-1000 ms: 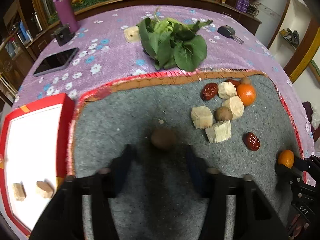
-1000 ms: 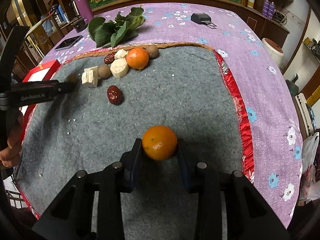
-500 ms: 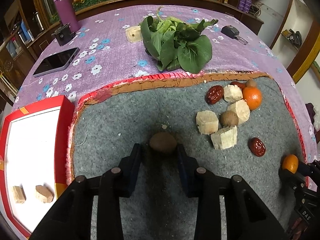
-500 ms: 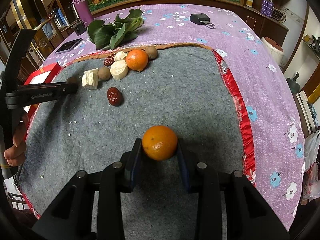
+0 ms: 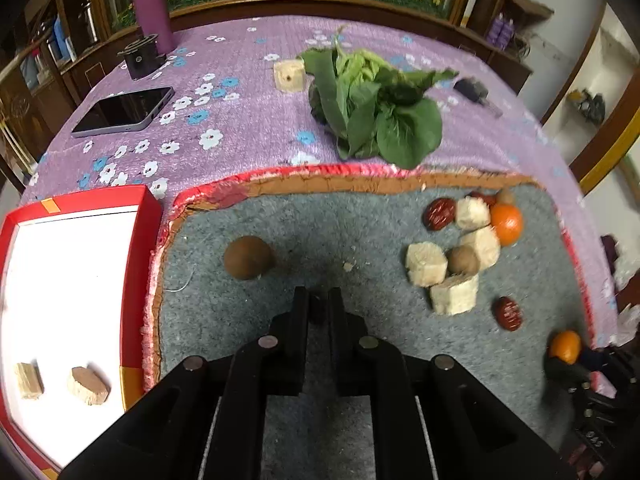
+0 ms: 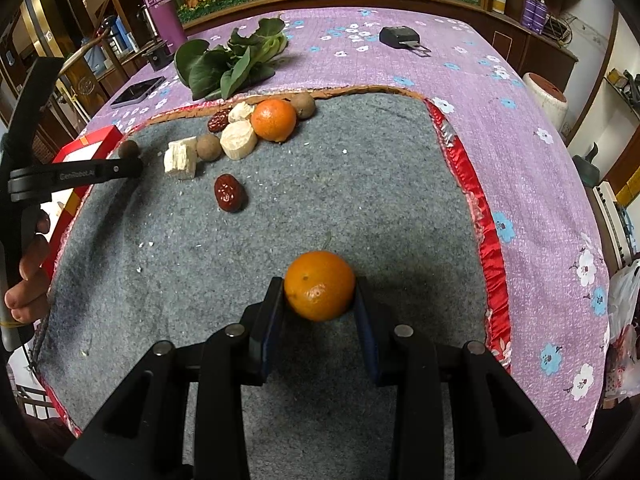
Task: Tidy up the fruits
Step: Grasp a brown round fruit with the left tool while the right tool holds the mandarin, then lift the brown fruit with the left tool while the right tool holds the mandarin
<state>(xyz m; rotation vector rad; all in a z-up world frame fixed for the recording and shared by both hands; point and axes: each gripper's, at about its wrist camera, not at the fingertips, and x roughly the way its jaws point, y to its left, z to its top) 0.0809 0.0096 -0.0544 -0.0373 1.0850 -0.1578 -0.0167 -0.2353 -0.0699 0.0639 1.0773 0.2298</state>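
Observation:
A brown round fruit (image 5: 248, 258) lies on the grey mat (image 5: 320, 220), up and to the left of my left gripper (image 5: 319, 304). That gripper is shut, with nothing between its fingers. My right gripper (image 6: 320, 300) is shut on a small orange (image 6: 320, 296) low over the mat's near part. In the right wrist view the left gripper (image 6: 120, 168) shows at the far left, the brown fruit (image 6: 129, 148) just past its tip. A pile of a second orange (image 5: 506, 224), red dates (image 5: 440, 214), pale chunks (image 5: 426, 264) and a brown fruit (image 5: 463, 260) sits at the mat's far right.
A red-rimmed white tray (image 5: 136, 240) with two pale chunks stands left of the mat. On the purple flowered cloth behind lie leafy greens (image 5: 376, 112), a phone (image 5: 124, 110), a purple flask (image 5: 150, 4), a pale cube (image 5: 289, 75) and a car key (image 6: 400, 38). A hand (image 6: 28, 276) holds the left gripper.
The left jaws closed together and the brown fruit, which lay between them, now lies out to the left of the fingertips. The right gripper kept still with its orange.

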